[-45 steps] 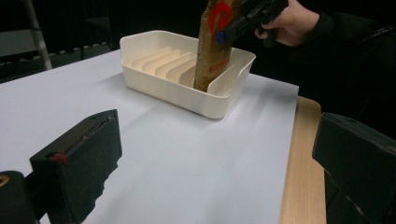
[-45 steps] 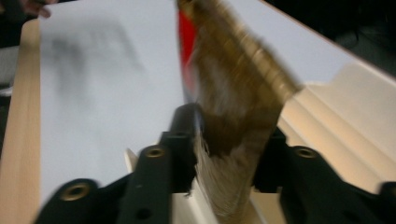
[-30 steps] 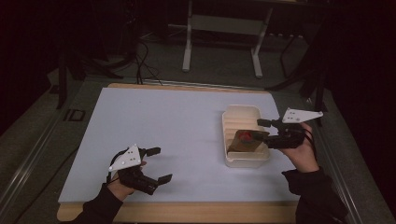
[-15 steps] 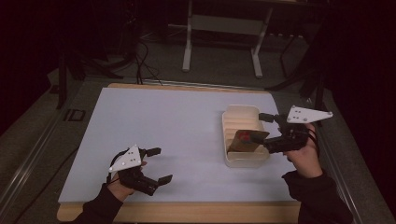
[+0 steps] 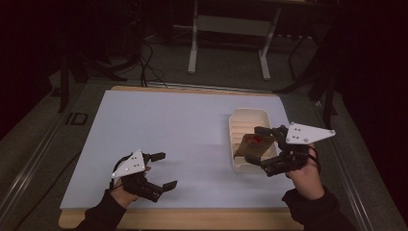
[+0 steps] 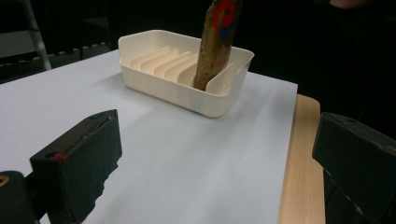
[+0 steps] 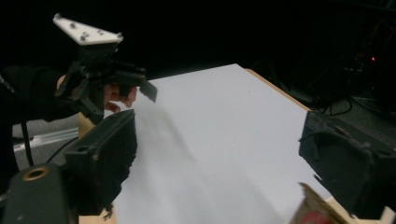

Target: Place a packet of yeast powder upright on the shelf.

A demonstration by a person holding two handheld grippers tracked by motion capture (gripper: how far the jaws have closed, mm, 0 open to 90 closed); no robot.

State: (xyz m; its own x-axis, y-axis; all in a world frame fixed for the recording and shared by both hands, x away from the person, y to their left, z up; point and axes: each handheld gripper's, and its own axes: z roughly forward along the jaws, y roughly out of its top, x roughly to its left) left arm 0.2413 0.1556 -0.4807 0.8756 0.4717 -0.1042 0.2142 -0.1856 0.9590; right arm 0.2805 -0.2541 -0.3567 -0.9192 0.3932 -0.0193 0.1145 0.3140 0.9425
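Note:
A cream slotted tray sits at the right of the white table sheet. A brown card with a red and blue mark stands tilted in one of its slots. My right gripper hovers just right of the tray. Its jaws have just been opening and stand wide; they press on nothing. In the right gripper view the card's corner shows low beside one jaw. My left gripper rests open at the front left; its own view looks at the tray and card.
The wooden table edge runs along the front under the white sheet. A metal stand and cables lie on the dark floor behind the table. The left gripper appears far off in the right gripper view.
The right gripper has let go of the card, opened wide and drawn back to the right and slightly up from the tray. The left gripper has stayed put.

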